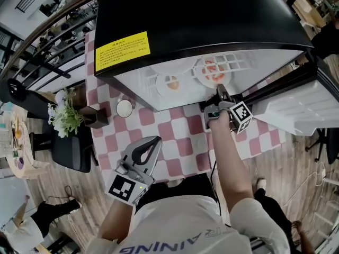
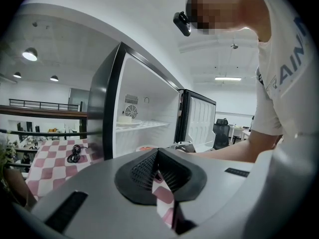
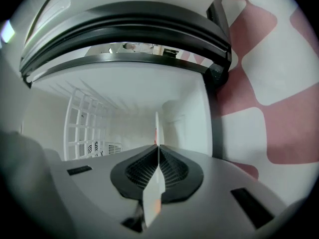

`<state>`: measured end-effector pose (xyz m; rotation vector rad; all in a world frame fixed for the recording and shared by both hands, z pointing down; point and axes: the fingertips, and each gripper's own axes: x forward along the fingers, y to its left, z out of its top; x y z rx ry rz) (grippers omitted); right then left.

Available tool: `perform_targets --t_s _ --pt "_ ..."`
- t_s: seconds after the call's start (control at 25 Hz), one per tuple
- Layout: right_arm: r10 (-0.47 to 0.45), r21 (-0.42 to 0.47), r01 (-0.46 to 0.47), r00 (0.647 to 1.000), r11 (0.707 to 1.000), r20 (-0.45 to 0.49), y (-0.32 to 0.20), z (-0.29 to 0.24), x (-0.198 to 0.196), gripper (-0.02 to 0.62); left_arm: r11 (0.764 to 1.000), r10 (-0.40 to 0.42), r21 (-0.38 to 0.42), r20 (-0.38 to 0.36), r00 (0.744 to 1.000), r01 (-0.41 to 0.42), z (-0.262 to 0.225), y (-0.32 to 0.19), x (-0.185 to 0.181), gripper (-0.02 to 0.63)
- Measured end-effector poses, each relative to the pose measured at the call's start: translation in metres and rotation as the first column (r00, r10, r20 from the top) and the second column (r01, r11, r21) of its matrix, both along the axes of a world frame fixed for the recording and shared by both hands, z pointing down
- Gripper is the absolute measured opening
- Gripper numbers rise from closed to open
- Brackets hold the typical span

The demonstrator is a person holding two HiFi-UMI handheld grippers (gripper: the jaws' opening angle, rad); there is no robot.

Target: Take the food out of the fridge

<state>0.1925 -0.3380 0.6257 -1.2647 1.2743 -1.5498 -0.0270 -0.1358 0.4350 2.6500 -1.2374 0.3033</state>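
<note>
The food sits on two white plates inside the open black mini fridge, which stands on a pink-and-white checked tablecloth. The right plate carries something red. The left plate holds a small pale piece with an orange tint. From the left gripper view, a plate with a pale piece rests on the upper shelf, and a reddish one lies lower down.

A yellow label with red print is stuck to the left of the fridge top; its writing is too small to read. The person's white shirt shows the letters "AINING".

The right gripper reaches into the fridge at the near edge of the right plate. Its own view shows the jaws pinching the thin white plate rim, seen edge-on between the pads.

The left gripper hangs over the tablecloth, near the person and well apart from the fridge. Its jaws are pressed together at the tips with nothing between them.
</note>
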Motion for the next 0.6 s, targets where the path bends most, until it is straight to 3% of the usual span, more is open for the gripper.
perform_targets --t_s 0.28,0.6 --pt "-0.062 0.022 0.062 0.998 0.998 0.025 0.061 -0.016 -0.008 0.028 0.999 0.052 0.002 -0.034 0.998 -0.052 -0.007 0.007 0.013 0.008" --pt "-0.051 0.032 0.05 0.998 0.998 0.034 0.141 -0.034 0.011 0.028 0.986 0.164 0.02 -0.053 0.985 -0.163 -0.014 0.019 0.036 0.008"
